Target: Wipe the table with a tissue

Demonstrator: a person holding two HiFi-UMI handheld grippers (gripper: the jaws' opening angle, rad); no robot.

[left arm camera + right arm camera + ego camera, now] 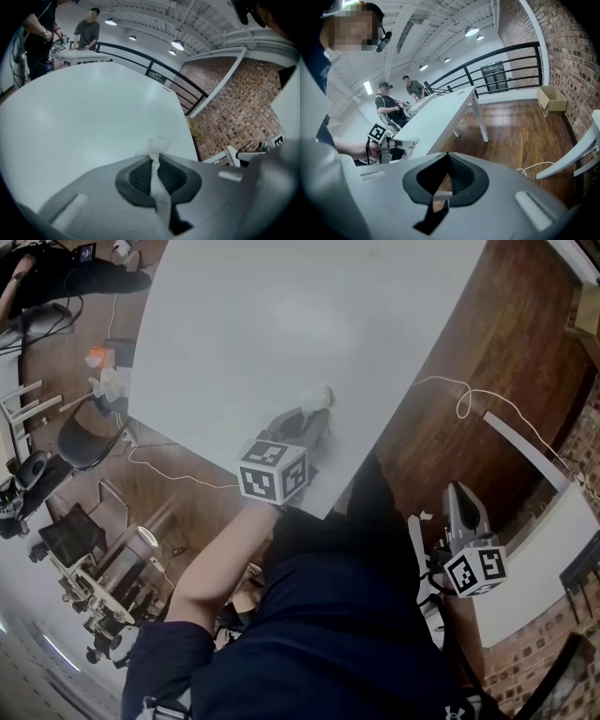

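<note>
The white table (281, 315) fills the upper middle of the head view. My left gripper (317, 411) rests low over it close to the near edge, shut on a crumpled white tissue (322, 396) that pokes out past the tips. In the left gripper view the tissue (157, 146) runs as a twisted strip between the closed jaws of the left gripper (154, 159), its tuft on the tabletop (84, 117). My right gripper (462, 493) hangs off the table at the right, over the wooden floor. Seen in its own view, the right gripper (447, 158) is shut and holds nothing.
A white cable (464, 401) loops on the wooden floor right of the table. A second white tabletop (534, 559) stands by the brick wall at the far right. Chairs and gear (80, 432) crowd the floor on the left. Two people (86, 30) stand at a far desk.
</note>
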